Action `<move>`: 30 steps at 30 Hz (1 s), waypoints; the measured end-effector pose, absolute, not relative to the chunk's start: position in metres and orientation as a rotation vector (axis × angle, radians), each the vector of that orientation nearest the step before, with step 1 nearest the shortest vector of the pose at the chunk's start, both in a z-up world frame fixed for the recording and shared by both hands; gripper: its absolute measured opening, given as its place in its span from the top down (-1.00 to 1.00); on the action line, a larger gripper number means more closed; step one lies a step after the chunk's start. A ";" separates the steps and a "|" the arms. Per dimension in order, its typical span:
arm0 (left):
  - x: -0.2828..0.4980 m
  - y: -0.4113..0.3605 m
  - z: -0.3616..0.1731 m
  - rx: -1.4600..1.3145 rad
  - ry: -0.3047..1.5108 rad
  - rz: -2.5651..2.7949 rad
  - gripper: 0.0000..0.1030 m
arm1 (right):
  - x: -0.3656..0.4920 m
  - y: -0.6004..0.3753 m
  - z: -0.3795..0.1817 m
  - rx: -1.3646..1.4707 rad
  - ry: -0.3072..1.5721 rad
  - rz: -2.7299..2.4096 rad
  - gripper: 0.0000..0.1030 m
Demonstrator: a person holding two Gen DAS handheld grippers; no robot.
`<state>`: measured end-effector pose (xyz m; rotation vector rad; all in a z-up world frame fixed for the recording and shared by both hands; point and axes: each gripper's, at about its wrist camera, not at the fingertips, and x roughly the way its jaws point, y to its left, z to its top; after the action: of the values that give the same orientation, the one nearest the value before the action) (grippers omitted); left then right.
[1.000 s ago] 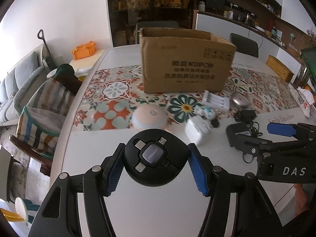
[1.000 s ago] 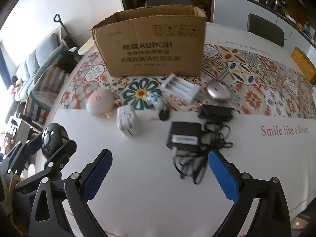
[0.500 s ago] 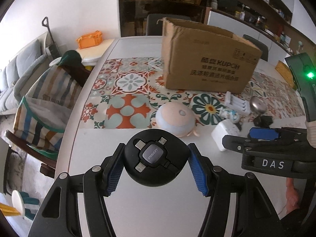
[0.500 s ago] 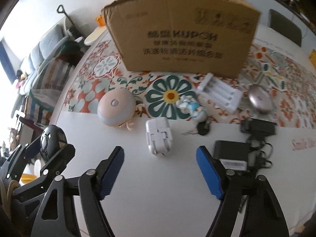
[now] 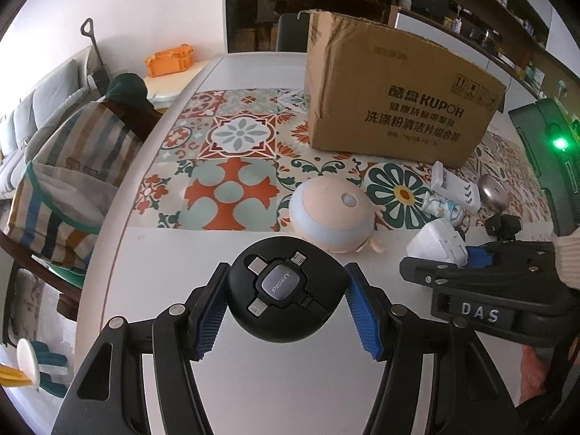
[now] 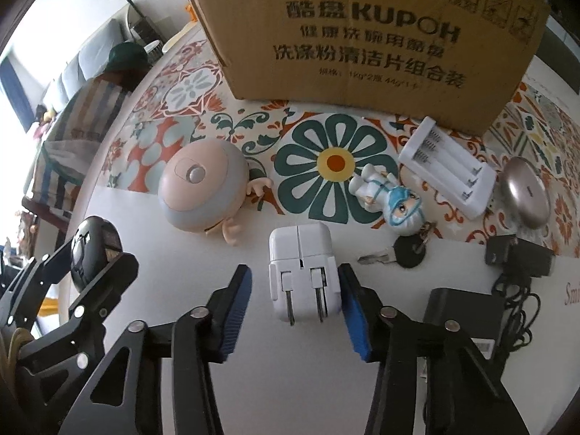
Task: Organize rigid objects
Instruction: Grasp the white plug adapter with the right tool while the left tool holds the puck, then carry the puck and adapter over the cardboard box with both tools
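Left wrist view first: our left hand-held gripper (image 5: 286,311) pinches the black round cable hub (image 5: 284,299), both blue pads flat against its sides, held above the white bench (image 5: 163,290). At 1 o'clock from it stands the cardboard box (image 5: 391,98), with the peach dome toy (image 5: 331,217) in between. At 3 o'clock our right hand-held gripper (image 5: 467,257) reaches toward the white plug adapter (image 5: 436,244), just beyond its tip.

Right wrist view next: the adapter (image 6: 302,272) lies on the bench between the right hand-held gripper's (image 6: 295,301) pads, prongs pointing back at us. The jaws have just been closing around it. The right pad looks to be touching or nearly touching its side; a gap remains on the left, so it is not yet pinched. At 2 o'clock lie the small figurine (image 6: 388,199) and the key (image 6: 395,257), at 1 o'clock the white battery charger (image 6: 447,170), and at 12 o'clock the box (image 6: 366,32).

To do this step well, we judge that we should shift the gripper slightly right so the adapter sits centred, then close on its flat sides ahead of the prongs. A one-sided push would likely slide the smooth body across the bench. We keep the hub steady until the adapter lifts cleanly toward the box.
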<state>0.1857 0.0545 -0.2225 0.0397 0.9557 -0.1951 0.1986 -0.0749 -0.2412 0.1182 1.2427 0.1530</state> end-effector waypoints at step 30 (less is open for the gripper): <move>0.180 0.015 -0.122 0.081 0.854 -0.275 -0.20 | 0.169 -0.115 -0.143 0.172 1.082 0.097 0.42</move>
<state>0.1798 0.0146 -0.1225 0.0807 0.8542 -0.2753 0.1688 -0.1148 -0.1432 0.1715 1.0824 0.0972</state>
